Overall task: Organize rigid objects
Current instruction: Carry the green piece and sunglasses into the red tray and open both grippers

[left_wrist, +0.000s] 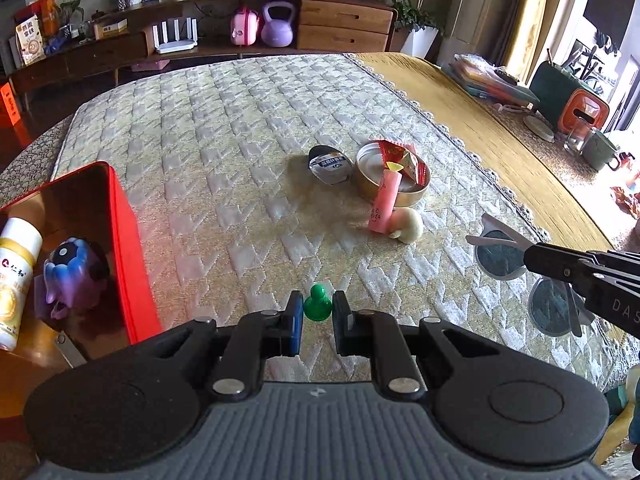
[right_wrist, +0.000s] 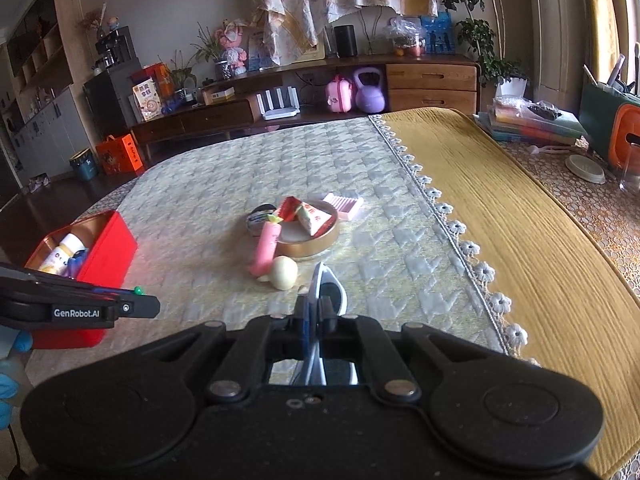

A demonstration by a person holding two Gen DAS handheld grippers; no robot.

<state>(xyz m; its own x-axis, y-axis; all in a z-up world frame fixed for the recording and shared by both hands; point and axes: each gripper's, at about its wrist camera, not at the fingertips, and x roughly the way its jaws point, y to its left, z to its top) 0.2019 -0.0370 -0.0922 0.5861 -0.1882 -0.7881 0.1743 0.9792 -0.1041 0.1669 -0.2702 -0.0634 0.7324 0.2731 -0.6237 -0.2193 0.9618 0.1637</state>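
Observation:
My left gripper [left_wrist: 317, 314] is shut on a small green pawn-shaped piece [left_wrist: 317, 300], held just above the quilted cloth; it also shows at the left edge of the right wrist view as the left gripper [right_wrist: 140, 305] with the green piece [right_wrist: 138, 290] at its tip. White-framed sunglasses [right_wrist: 330, 290] with dark lenses are clamped in my right gripper [right_wrist: 315, 314], which is shut on them. From the left wrist camera, the right gripper [left_wrist: 530, 256] holds the sunglasses [left_wrist: 500, 254] off the cloth at the right. A red box [left_wrist: 124, 240] stands at the left.
The red box [right_wrist: 108, 248] holds a white bottle [left_wrist: 14, 276] and a purple toy [left_wrist: 76, 272]. Mid-table lie a gold round tin [left_wrist: 400, 196] with candy packets, a pink tube [left_wrist: 385, 204], a cream egg-shaped thing [left_wrist: 411, 225], a dark sealed cup [left_wrist: 330, 164] and a pink ridged tray [right_wrist: 345, 205].

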